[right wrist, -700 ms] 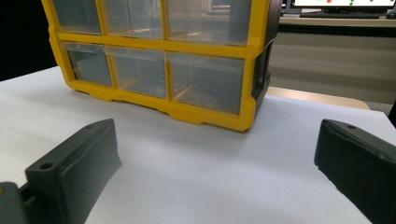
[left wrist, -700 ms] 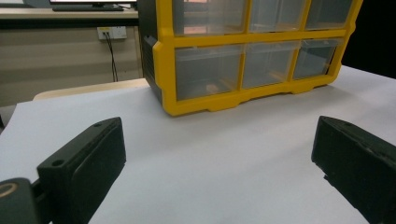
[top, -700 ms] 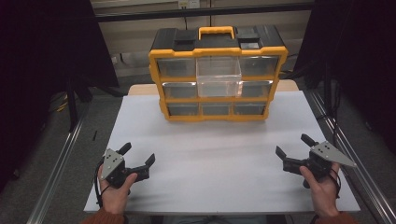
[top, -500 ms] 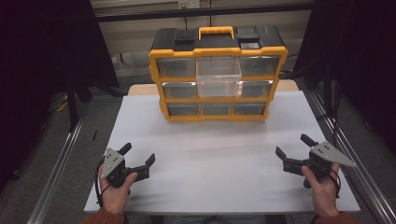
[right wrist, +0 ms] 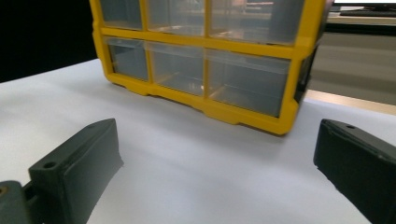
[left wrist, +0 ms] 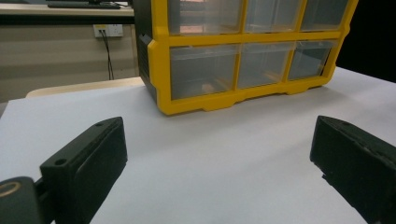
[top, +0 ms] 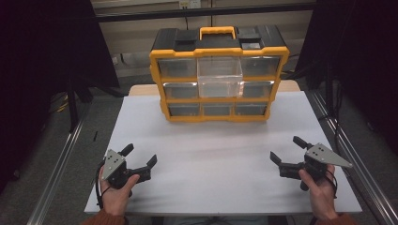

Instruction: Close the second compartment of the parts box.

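A yellow and black drawer organiser point(top: 218, 70) with clear drawers stands at the back middle of the white table point(top: 216, 154). Its top middle clear drawer point(top: 219, 77) sticks out toward me. My left gripper point(top: 140, 156) rests near the front left of the table, held in a hand, open and holding nothing. At the front right my right gripper point(top: 288, 150) is open too, nothing between its jaws. The left gripper view has the organiser's bottom drawers point(left wrist: 243, 65) ahead, between my left gripper point(left wrist: 219, 154) jaws. In the right gripper view the organiser point(right wrist: 210, 60) lies ahead of my right gripper point(right wrist: 219, 158).
Metal rails point(top: 58, 164) run along both long sides of the table. A beige wall with a power socket point(left wrist: 108, 30) lies behind the organiser. Dark curtains hang at left and right. The bare white tabletop stretches between the grippers and the organiser.
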{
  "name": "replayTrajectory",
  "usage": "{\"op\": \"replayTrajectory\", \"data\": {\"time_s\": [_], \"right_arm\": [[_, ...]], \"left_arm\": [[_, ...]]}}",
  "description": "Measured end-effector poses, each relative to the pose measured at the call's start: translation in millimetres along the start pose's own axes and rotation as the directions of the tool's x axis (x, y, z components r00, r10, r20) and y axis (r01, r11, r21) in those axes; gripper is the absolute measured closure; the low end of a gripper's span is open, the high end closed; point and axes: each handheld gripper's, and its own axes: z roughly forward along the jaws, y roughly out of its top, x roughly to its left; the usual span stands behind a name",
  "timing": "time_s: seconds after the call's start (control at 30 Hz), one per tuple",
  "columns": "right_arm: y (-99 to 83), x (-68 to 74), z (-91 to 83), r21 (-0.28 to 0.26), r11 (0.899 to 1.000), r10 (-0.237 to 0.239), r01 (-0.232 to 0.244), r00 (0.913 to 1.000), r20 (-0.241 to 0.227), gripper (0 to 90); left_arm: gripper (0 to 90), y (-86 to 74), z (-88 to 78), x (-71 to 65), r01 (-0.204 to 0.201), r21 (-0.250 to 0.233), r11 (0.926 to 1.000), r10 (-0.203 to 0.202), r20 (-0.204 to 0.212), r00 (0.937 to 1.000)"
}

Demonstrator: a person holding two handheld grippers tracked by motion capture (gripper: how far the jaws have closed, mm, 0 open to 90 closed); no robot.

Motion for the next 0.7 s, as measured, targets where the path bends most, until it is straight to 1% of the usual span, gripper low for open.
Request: {"op": "replayTrajectory", "data": {"time_s": [0.03, 0.07, 0.1, 0.13, 0.17, 0.2, 0.23, 0.27, 0.3, 0.33, 0.37, 0.4, 0.43, 0.47, 0.5, 0.53, 0.6, 0.63, 0.7], "right_arm": [[-0.1, 2.9, 1.4, 0.0, 1.0, 0.007, -0.007, 0.9999, -0.007, 1.1], [-0.1, 2.9, 1.4, 0.0, 1.0, 0.007, -0.007, 0.9999, -0.007, 1.1], [-0.9, 3.2, 2.3, 0.0, 1.0, 0.01, -0.01, 0.9998, -0.017, 1.7], [-2.1, 4.5, 3.5, 0.0, 0.999, 0.037, -0.037, 0.9983, -0.044, 2.4], [-2.8, 5.0, 4.8, -0.005, 0.999, 0.042, -0.043, 0.9974, -0.059, 2.3], [-3.1, 6.4, 6.1, -0.001, 0.999, 0.047, -0.047, 0.9965, -0.07, 1.8], [-3.2, 8.3, 7.7, -0.001, 0.999, 0.046, -0.046, 0.9963, -0.072, 1.3], [-3.0, 9.6, 8.8, 0.001, 0.999, 0.043, -0.043, 0.9953, -0.086, 0.6], [-2.5, 11.5, 10.3, -0.003, 0.999, 0.05, -0.05, 0.9941, -0.096, 0.0], [-1.8, 13.5, 10.9, -0.005, 0.999, 0.051, -0.052, 0.9941, -0.095, 0.0], [-0.2, 16.5, 12.3, -0.007, 0.999, 0.041, -0.042, 0.9941, -0.1, 0.0], [-0.2, 16.5, 12.3, -0.007, 0.999, 0.041, -0.042, 0.9941, -0.1, 0.0], [1.2, 19.3, 13.4, -0.01, 0.999, 0.045, -0.047, 0.9924, -0.115, 0.0], [1.2, 19.3, 13.4, -0.01, 0.999, 0.045, -0.047, 0.9924, -0.115, 0.0], [2.2, 21.0, 14.7, -0.012, 0.999, 0.049, -0.051, 0.9919, -0.117, 0.0], [3.7, 22.3, 15.9, -0.011, 0.998, 0.052, -0.054, 0.9913, -0.12, 0.0], [7.0, 25.2, 19.1, -0.015, 0.999, 0.047, -0.049, 0.9901, -0.132, 0.0], [8.8, 27.4, 21.1, -0.022, 0.998, 0.05, -0.054, 0.9888, -0.141, 0.0], [11.6, 30.7, 24.3, -0.028, 0.999, 0.033, -0.039, 0.9846, -0.172, 0.0]], "left_arm": [[3.9, -0.2, -0.1, 0.9, -0.001, 0.005, 1.0, 0.001, -0.004, 1.0], [3.9, -0.5, 0.5, 1.8, 0.01, 0.001, 1.0, -0.01, 0.0, 1.0], [3.9, -0.7, 0.7, 3.1, 0.009, 0.005, 1.0, -0.009, -0.004, 1.0], [3.9, -0.7, 0.5, 3.6, 0.009, 0.006, 0.9999, -0.009, 0.0, 1.0], [3.9, -0.7, 1.6, 2.3, 0.032, -0.015, 0.9994, -0.032, -0.007, 0.9994], [3.9, -0.4, 0.9, 3.0, 0.006, 0.001, 1.0, -0.006, -0.01, 0.9999], [3.9, -0.7, 2.0, 1.1, 0.019, -0.006, 0.9998, -0.019, -0.011, 0.9998], [3.9, -0.9, 2.2, 0.8, 0.023, -0.002, 0.9997, -0.023, -0.008, 0.9997], [3.9, -1.1, 2.3, -0.1, 0.029, 0.0, 0.9996, -0.029, -0.012, 0.9995], [3.9, -1.0, 1.9, -0.2, 0.024, 0.007, 0.9997, -0.024, -0.021, 0.9995], [3.9, -1.1, 1.9, -0.4, 0.023, 0.009, 0.9997, -0.023, -0.019, 0.9996], [3.9, -1.0, 1.3, 0.0, 0.023, 0.007, 0.9997, -0.023, -0.013, 0.9997], [3.9, -0.8, 1.0, -0.2, 0.023, 0.005, 0.9997, -0.023, -0.019, 0.9996], [3.9, -0.9, 1.0, -0.1, 0.023, -0.003, 0.9997, -0.024, -0.018, 0.9996], [3.9, -0.8, 0.4, 0.7, 0.012, 0.007, 0.9999, -0.012, -0.02, 0.9997], [3.9, -0.8, 0.8, 1.0, 0.015, 0.009, 0.9998, -0.015, -0.018, 0.9997], [3.9, -1.1, 2.0, 0.3, 0.024, 0.003, 0.9997, -0.023, -0.025, 0.9994], [3.9, -0.9, 2.2, 0.1, 0.024, 0.0, 0.9997, -0.024, -0.023, 0.9994], [4.0, -0.8, 2.3, -0.1, 0.028, -0.002, 0.9996, -0.028, -0.023, 0.9993]]}}
